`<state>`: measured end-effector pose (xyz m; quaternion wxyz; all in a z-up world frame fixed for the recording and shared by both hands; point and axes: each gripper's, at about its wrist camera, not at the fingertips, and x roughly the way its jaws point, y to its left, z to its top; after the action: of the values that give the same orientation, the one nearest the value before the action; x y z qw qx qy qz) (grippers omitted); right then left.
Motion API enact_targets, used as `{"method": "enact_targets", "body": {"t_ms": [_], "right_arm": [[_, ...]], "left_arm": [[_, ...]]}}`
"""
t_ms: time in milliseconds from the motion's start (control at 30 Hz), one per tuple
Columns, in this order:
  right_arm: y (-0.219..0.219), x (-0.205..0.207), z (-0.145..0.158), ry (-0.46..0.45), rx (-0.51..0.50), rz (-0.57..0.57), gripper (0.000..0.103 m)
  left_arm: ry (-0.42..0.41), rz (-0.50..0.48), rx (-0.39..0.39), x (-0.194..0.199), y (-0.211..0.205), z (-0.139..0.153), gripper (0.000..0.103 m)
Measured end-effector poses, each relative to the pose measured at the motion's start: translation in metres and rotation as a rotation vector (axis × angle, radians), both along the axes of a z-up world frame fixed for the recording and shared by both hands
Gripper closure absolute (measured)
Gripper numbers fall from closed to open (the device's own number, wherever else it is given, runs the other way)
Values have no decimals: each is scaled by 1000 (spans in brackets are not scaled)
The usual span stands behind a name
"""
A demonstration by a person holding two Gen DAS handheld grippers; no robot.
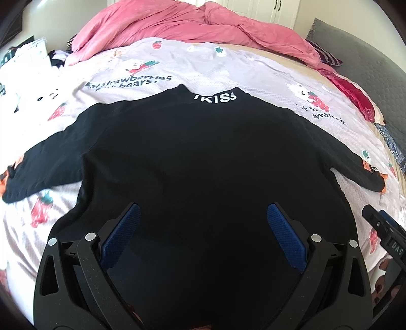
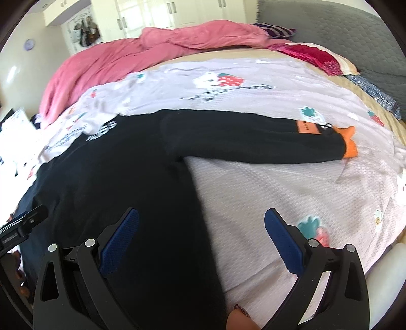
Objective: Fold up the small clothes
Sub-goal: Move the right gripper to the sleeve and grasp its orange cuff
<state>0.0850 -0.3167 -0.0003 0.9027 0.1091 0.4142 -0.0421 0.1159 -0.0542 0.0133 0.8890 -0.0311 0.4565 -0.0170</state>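
Right wrist view shows us the strawberry-print sheet (image 2: 291, 182) under the black top (image 2: 114, 177), whose sleeve (image 2: 253, 137) runs ahead and rightward of our right gripper (image 2: 201, 238), jaws spread wide and nearer it, while the left gripper (image 1: 203, 236) gapes empty over the hem.

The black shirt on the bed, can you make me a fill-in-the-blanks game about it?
1. The black shirt lies spread out flat on the ____.
2. The sleeve cuff is coloured ____.
3. Both the left gripper and the right gripper are ____.
4. The crumpled blanket beyond the shirt is ____.

Missing words: bed; orange; open; pink
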Motion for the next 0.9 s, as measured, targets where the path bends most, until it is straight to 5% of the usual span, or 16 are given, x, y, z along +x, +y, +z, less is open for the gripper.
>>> {"method": "enact_targets", "body": {"t_ms": [900], "right_arm": [[-162,63,-24,52,117,-458,4]], "left_arm": [[71,-8,-28,110,-3,-8,9]]}}
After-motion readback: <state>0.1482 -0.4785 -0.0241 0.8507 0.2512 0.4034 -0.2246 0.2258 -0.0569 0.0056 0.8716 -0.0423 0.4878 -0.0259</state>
